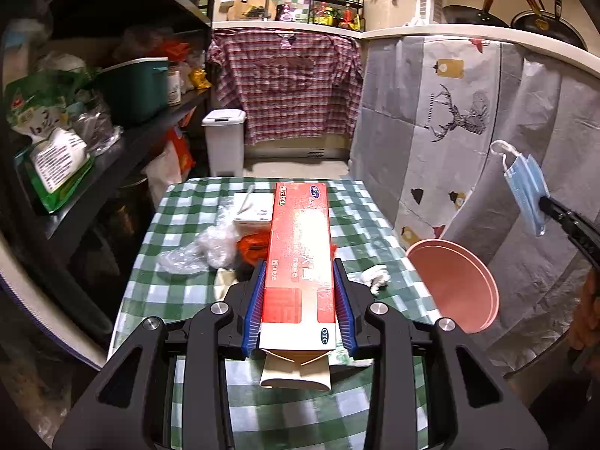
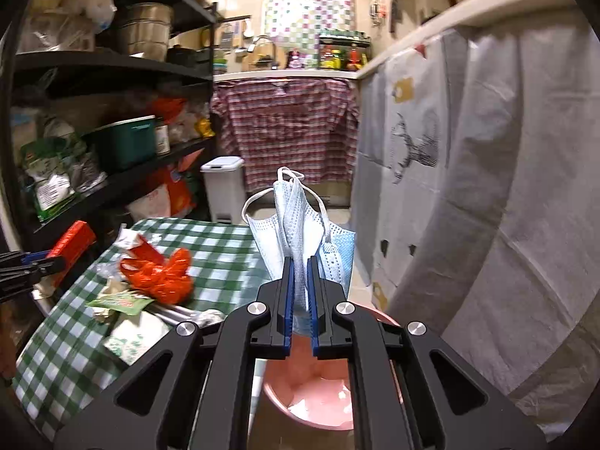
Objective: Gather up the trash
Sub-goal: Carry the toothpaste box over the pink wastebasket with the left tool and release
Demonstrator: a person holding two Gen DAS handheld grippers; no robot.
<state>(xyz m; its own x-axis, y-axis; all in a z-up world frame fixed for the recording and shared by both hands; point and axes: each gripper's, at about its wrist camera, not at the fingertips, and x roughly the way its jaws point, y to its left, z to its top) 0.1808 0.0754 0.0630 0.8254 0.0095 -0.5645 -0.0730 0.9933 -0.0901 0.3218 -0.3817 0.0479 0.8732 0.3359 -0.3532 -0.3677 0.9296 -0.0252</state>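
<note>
My left gripper (image 1: 300, 266) is shut on a long red and white carton (image 1: 300, 247), held above the green checked table (image 1: 180, 210); it also shows in the right wrist view (image 2: 73, 242). My right gripper (image 2: 299, 260) is shut on blue face masks (image 2: 300, 217), held over the pink bin (image 2: 318, 405) beside the table. In the left wrist view the masks (image 1: 525, 187) hang above the pink bin (image 1: 453, 285). Clear plastic wrap (image 1: 202, 251), an orange bag (image 2: 161, 273), a white tissue wad (image 1: 377, 277) and paper packets (image 2: 123, 303) lie on the table.
Black shelves (image 1: 112, 157) full of goods stand on the left. A white pedal bin (image 1: 224, 142) stands beyond the table. A counter draped with a deer-print sheet (image 1: 450, 120) runs along the right. A plaid cloth (image 1: 285, 86) hangs at the back.
</note>
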